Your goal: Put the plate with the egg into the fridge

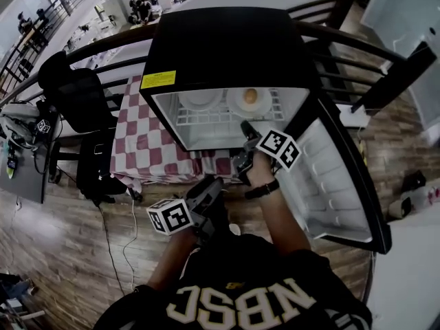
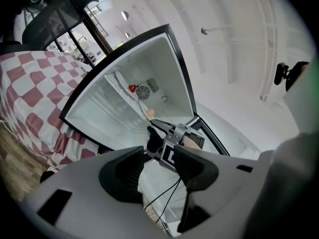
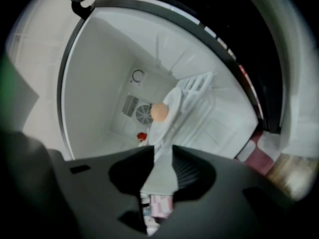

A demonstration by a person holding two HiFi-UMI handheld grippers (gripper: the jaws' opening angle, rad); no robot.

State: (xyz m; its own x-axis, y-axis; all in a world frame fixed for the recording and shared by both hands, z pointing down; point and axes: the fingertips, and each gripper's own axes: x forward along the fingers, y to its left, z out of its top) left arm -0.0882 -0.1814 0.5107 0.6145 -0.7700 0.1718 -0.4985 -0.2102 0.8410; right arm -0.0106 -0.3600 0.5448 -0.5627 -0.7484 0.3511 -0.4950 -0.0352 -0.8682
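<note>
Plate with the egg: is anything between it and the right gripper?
Nothing visible. The round white plate with the tan egg sits on the white wire shelf of the black fridge, its rim between the right gripper's open jaws.

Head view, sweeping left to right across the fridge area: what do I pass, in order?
From the left: black office chair → checkered tablecloth → empty white plate on the fridge shelf → plate with the egg → open fridge door.
</note>
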